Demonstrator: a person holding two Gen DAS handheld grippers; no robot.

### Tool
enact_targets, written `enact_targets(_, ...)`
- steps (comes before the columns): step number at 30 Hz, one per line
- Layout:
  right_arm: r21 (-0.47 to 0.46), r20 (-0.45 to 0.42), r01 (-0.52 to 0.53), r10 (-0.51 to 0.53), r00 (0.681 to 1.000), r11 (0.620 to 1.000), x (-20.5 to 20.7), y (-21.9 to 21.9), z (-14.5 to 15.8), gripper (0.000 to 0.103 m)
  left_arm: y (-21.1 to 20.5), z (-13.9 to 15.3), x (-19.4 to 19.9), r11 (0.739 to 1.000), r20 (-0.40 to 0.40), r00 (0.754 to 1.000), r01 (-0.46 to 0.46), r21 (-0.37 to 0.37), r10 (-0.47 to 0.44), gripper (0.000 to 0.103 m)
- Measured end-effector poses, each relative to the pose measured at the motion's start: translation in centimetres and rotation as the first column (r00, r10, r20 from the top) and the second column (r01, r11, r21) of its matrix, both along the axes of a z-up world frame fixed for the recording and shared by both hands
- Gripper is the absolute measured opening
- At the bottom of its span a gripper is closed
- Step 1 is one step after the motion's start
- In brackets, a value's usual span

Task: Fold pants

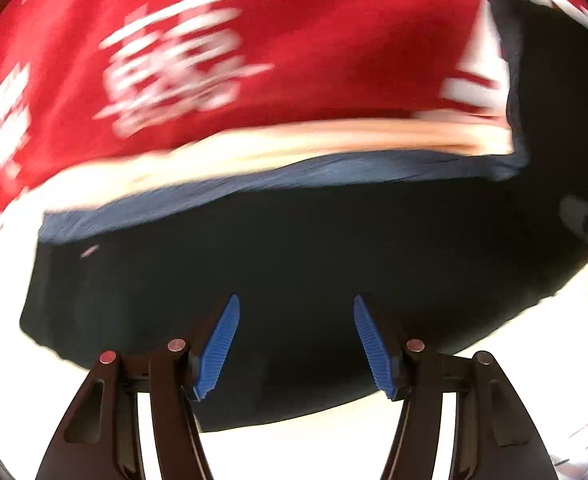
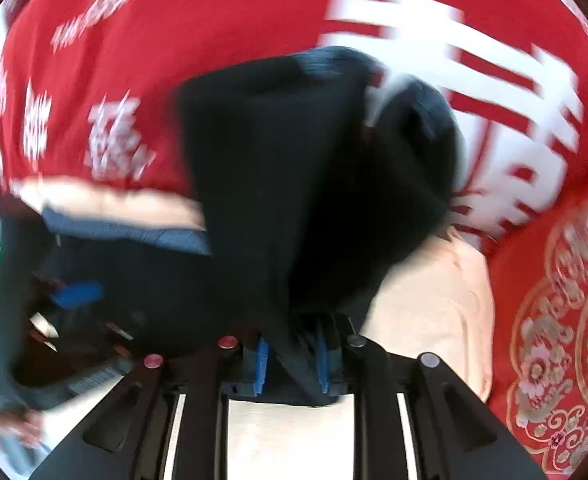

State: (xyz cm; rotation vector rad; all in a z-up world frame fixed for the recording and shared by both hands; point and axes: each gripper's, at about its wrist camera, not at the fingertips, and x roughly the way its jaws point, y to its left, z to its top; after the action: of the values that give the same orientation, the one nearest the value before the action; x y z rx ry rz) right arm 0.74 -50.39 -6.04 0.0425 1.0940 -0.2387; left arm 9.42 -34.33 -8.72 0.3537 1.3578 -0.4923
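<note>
Between the right gripper's nearly closed fingers hang the black pants; the left gripper's fingers gape above them.

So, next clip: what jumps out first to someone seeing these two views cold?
The red cloth with big white characters fills the background of both views. On it lie the black pants: the right tool is shut on a bunched fold of them rising straight ahead, while the left tool hangs open over the flat part. A pale peach garment lies under them.
</note>
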Motion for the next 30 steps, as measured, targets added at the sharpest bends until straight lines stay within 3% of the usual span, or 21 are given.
enact_targets(5, -0.061, -0.175, -0.114, 0.102, 0.979, 0.992, 3.6, 8.6, -7.0, 0.032, 8.3, -1.1, 1.1, 0.992, -0.024, 0.993, -0.118, 0.053, 0.119, 0.061)
enact_targets(8, -0.210, -0.249, -0.190, 0.136, 0.959, 0.959, 3.7, 12.3, -9.6, 0.046, 11.2, -2.0, 1.3, 0.987, -0.035, 0.989, -0.142, 0.074, 0.145, 0.061)
enact_targets(10, -0.225, -0.244, -0.232, 0.176, 0.954, 0.946, 3.1, 13.8, -9.2, 0.065, 12.0, -2.2, 1.6, 0.982, -0.075, 0.981, -0.170, 0.085, 0.177, 0.061)
enact_targets(16, -0.133, -0.265, -0.293, 0.250, 0.931, 0.947, 2.3, 16.5, -7.4, 0.067, 12.6, 0.4, 0.7, 0.973, -0.139, 0.963, -0.227, 0.034, 0.230, 0.063)
enact_targets(17, -0.127, -0.266, -0.299, 0.258, 0.929, 0.946, 2.1, 16.8, -7.0, 0.067, 12.7, 0.7, 0.6, 0.973, -0.165, 0.959, -0.225, 0.053, 0.231, 0.077)
enact_targets(19, -0.127, -0.263, -0.304, 0.264, 0.928, 0.944, 1.2, 16.5, -6.1, 0.070, 13.1, 1.2, 0.4, 0.971, -0.159, 0.958, -0.229, 0.072, 0.237, 0.087)
enact_targets(24, -0.125, -0.249, -0.297, 0.260, 0.933, 0.947, 0.8, 15.7, -4.8, 0.073, 14.2, 1.6, -0.3, 0.970, -0.170, 0.956, -0.228, 0.087, 0.240, 0.087)
enact_targets(30, -0.108, -0.279, -0.268, 0.229, 0.932, 0.957, 0.5, 14.7, -4.0, 0.078, 15.4, 2.0, -0.9, 0.959, -0.192, 0.947, -0.228, 0.168, 0.259, 0.087)
